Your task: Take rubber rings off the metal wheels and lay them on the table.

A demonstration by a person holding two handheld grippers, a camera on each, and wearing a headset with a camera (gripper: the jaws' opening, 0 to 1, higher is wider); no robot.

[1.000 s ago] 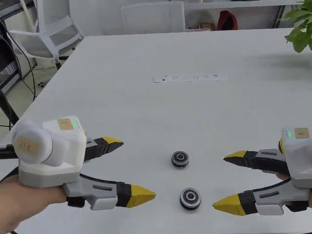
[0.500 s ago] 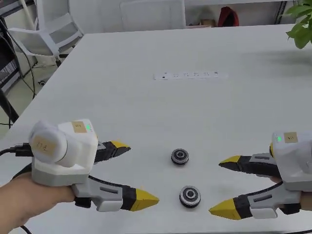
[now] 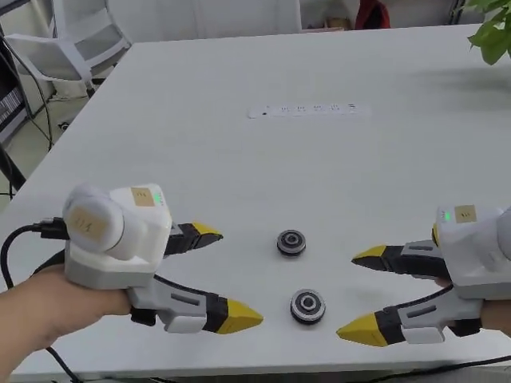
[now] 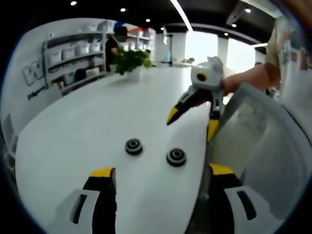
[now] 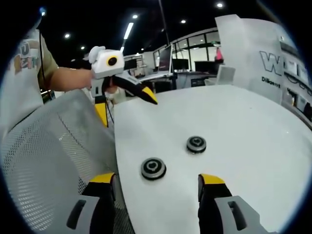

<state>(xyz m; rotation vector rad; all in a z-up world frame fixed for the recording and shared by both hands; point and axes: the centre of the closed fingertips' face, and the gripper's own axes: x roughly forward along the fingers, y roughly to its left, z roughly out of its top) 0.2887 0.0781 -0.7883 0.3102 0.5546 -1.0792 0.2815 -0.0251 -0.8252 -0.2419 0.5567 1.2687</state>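
Observation:
Two small metal wheels with black rubber rings lie flat on the white table [image 3: 239, 159]: the far wheel [image 3: 291, 242] and the near wheel [image 3: 307, 305], close to the front edge. My left gripper [image 3: 225, 275] is open at their left, its yellow tips pointing right. My right gripper [image 3: 364, 292] is open at their right, pointing left. Both wheels lie apart from the jaws. In the left gripper view the wheels [image 4: 133, 146] [image 4: 176, 157] lie ahead, with the right gripper [image 4: 193, 120] beyond. In the right gripper view the wheels [image 5: 153, 168] [image 5: 196, 144] lie ahead, with the left gripper [image 5: 124, 105] beyond.
A white power strip [image 3: 309, 109] lies at mid table. A green plant [image 3: 491, 32] stands at the far right corner. White chairs [image 3: 76, 40] stand beyond the far left edge. A mesh chair [image 5: 53, 156] sits near the front edge.
The left gripper has moved right, closer to the wheels, and the right gripper has drifted left. The head camera has tilted down a little. The wheels lie where they were.

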